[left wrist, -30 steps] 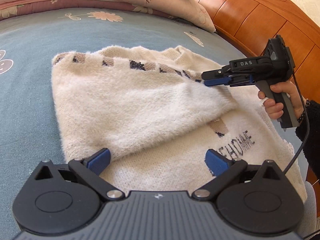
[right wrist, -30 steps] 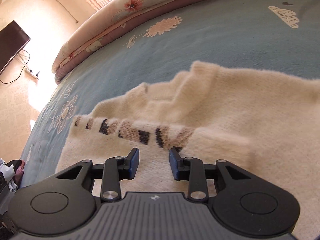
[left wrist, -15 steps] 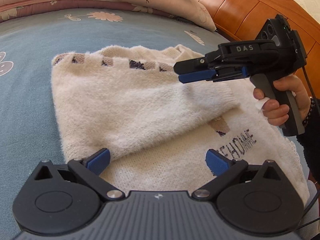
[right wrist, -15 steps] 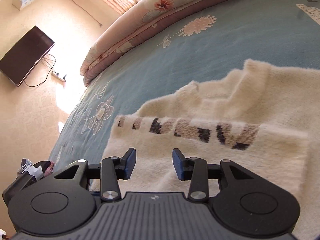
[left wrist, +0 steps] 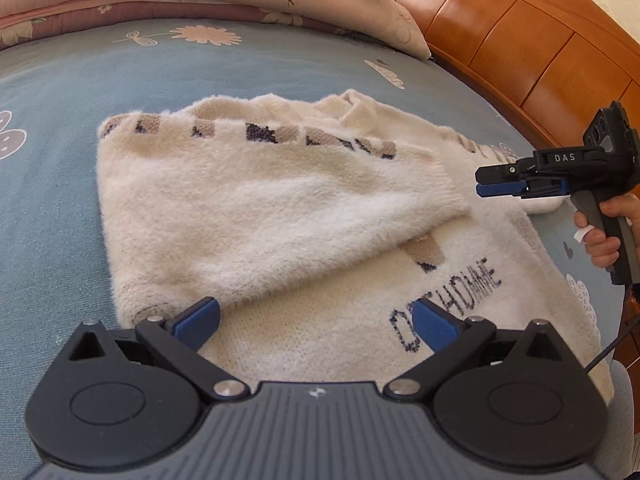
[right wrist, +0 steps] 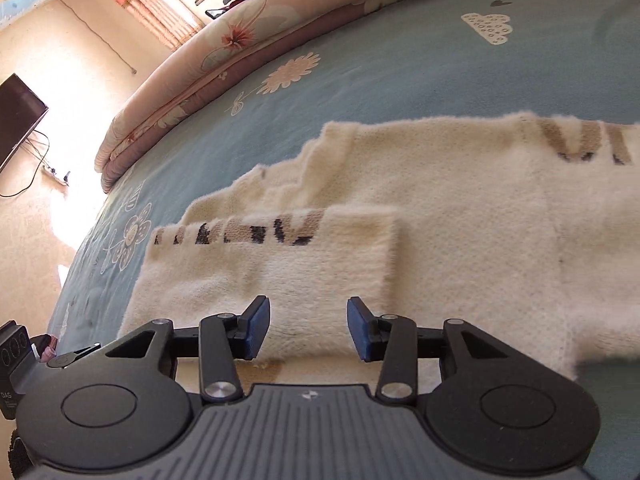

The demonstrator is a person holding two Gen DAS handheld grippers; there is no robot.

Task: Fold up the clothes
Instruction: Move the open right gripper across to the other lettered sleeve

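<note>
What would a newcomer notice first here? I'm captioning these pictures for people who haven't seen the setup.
First, the fluffy cream sweater spread on the blue flowered bedspread, one sleeve folded across its front. Next, the right hand-held gripper hanging above the sweater's edge nearest the wooden headboard, jaws opening on nothing. The left hand-held gripper gapes empty over the dark lettering.

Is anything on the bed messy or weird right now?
Nothing is spilled or torn. The cream sweater is only half folded: one sleeve lies slanted across its front, partly covering the lettering, and the far edge looks bunched.
</note>
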